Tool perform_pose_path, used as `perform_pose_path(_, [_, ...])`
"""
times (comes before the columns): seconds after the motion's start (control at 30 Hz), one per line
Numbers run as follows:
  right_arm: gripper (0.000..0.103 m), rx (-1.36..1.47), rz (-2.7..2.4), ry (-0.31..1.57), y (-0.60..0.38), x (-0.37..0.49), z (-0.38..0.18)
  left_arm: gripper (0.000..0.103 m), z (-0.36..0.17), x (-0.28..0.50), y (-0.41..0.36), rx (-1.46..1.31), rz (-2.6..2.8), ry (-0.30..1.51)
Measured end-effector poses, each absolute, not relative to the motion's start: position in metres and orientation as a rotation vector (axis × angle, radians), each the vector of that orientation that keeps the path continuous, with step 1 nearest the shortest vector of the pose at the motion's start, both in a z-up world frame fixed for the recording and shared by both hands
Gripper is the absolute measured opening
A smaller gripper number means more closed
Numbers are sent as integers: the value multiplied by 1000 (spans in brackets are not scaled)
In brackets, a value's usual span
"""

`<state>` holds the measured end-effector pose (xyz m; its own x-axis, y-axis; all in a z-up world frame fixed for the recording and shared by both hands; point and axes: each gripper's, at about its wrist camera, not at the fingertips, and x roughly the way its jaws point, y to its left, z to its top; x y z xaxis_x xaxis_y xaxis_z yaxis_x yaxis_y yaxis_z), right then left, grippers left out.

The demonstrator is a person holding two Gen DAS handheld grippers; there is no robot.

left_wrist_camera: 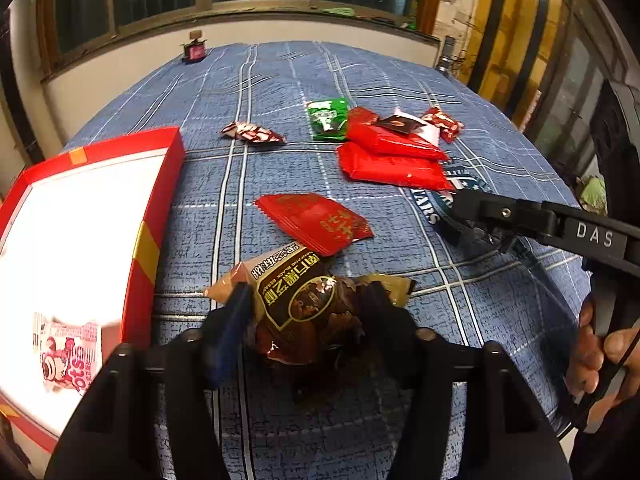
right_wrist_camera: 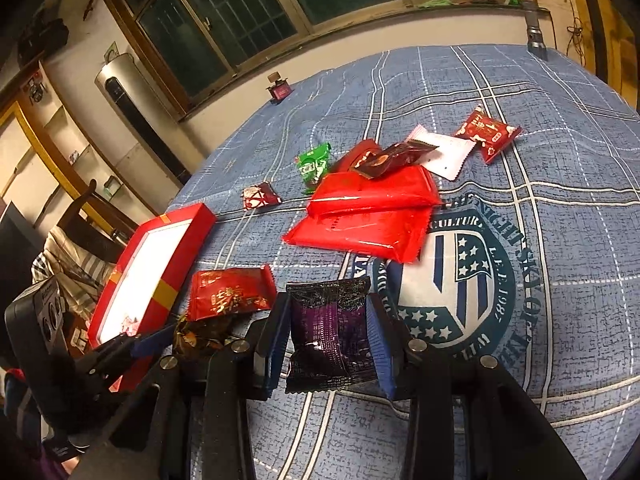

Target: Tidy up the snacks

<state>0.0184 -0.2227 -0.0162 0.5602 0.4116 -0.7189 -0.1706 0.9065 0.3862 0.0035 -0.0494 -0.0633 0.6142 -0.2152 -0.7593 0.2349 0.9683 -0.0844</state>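
My left gripper (left_wrist_camera: 308,304) is shut on a brown sesame snack packet (left_wrist_camera: 304,300), just above the blue checked cloth, right of the red box. My right gripper (right_wrist_camera: 330,320) is shut on a dark purple snack packet (right_wrist_camera: 330,332) over the cloth's crest. The red box (left_wrist_camera: 152,216) with a white inside holds one pink-and-white packet (left_wrist_camera: 70,356); the box also shows in the right wrist view (right_wrist_camera: 184,256). A red packet (left_wrist_camera: 316,220) lies just beyond the brown one. The left gripper (right_wrist_camera: 160,340) shows at the left of the right wrist view.
Further back lie two large red packets (right_wrist_camera: 360,216), a green packet (left_wrist_camera: 329,118), a small red-and-white packet (left_wrist_camera: 252,133), a white packet (right_wrist_camera: 444,152), a dark packet (right_wrist_camera: 388,160) and a red patterned packet (right_wrist_camera: 488,136). A small pink object (left_wrist_camera: 195,51) stands at the far edge.
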Motion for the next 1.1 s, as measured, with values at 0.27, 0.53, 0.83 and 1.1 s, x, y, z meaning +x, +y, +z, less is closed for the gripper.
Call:
perform_pose_path(0.27, [38,313,471,955,-191,8,-21,34,-57,-8,-41,11,-299,834])
perform_pose_path(0.53, [38,301,477,967,-179,3,-22,33,-48,-30,-29,-12,-320,801])
perform_pose_path(0.83, [38,252,576,952,-130,4,-5,33,-13,-50,14,-8,-198,683])
perform_pose_path(1.1, [38,145,732,929,-43,0,11,33,-13,-53,77,-56,-41,683])
